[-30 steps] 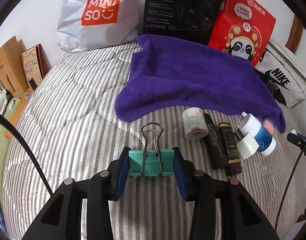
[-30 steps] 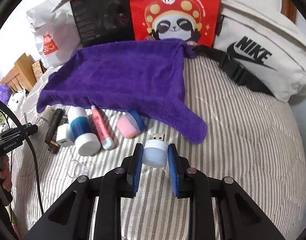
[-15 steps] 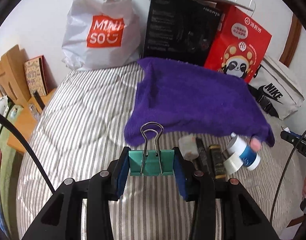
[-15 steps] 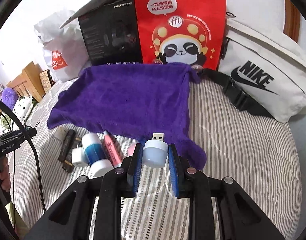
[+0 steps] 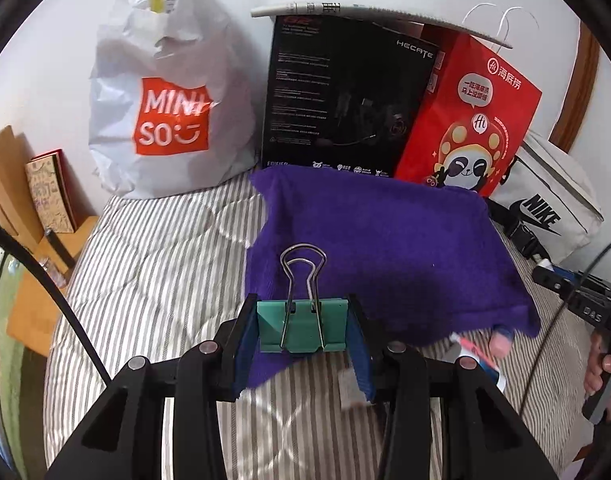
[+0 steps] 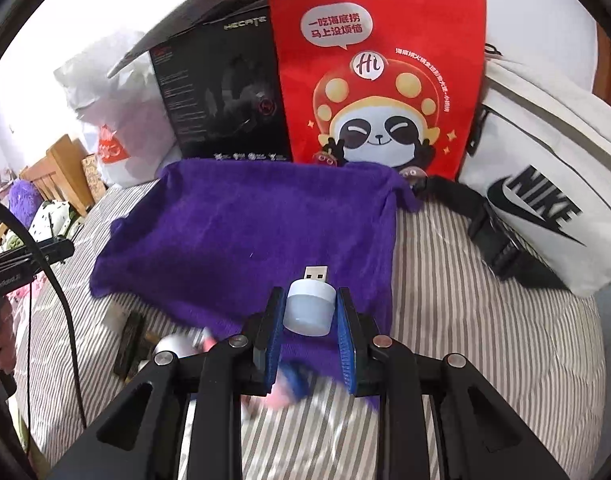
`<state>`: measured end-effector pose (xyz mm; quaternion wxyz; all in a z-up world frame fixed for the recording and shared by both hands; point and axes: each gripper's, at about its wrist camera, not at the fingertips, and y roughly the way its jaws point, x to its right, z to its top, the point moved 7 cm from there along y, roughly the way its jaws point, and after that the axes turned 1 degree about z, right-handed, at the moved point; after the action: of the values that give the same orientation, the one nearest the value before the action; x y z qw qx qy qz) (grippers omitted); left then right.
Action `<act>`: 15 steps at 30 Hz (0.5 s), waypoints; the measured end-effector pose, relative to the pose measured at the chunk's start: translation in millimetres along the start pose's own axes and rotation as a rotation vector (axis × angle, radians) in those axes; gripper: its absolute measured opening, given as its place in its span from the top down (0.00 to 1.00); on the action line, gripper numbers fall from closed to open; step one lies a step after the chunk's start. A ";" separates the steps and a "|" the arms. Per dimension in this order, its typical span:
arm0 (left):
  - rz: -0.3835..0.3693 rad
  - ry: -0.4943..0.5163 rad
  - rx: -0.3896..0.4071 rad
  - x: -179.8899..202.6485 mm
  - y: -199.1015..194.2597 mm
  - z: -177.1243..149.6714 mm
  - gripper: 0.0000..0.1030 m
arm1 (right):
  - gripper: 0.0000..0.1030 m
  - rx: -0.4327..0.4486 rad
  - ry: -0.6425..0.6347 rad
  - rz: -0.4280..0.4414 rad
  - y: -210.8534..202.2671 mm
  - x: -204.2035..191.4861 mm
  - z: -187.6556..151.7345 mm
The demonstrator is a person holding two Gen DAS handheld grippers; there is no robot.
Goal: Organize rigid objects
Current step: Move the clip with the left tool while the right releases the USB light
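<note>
The left gripper (image 5: 303,330) pinches a green binder clip (image 5: 301,326) by the two flat ends of its body, wire handles pointing away from the camera. The right gripper (image 6: 309,312) pinches a small white USB plug light (image 6: 308,307) across its rounded body, the metal connector pointing forward. Both items hang clear above the striped bed (image 5: 153,280), over the near edge of the purple towel (image 5: 377,240) that lies toward the far edge, against the bags and box.

Handling, as a judgement: the clip is light, stiff painted steel; its smooth faces may slip on the pads, so a hold across the body ends is firmer than one on the loose wire handles. The plug light is light hard plastic, curved and likely smooth; it could rotate in the pads, so grip it mid-body and keep off the connector.

Several cosmetic tubes (image 6: 131,342) and small bottles lie on the bed at the towel's near edge, partly hidden by the grippers.
</note>
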<state>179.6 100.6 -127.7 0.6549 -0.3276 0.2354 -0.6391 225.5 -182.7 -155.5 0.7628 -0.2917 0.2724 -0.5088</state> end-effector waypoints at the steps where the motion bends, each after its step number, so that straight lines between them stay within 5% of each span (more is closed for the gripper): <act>1: -0.002 -0.003 -0.009 0.4 3.2 2.3 0.62 | 0.76 -0.003 -0.002 0.000 6.0 0.5 3.3; 15: -0.019 0.000 -0.047 2.6 44.9 26.6 0.62 | 0.76 -0.042 -0.064 -0.059 94.4 16.1 58.2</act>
<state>229.8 100.0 -142.3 0.6410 -0.3451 0.2473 -0.6395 330.6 -158.6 -186.0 0.7497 -0.3316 0.2496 -0.5154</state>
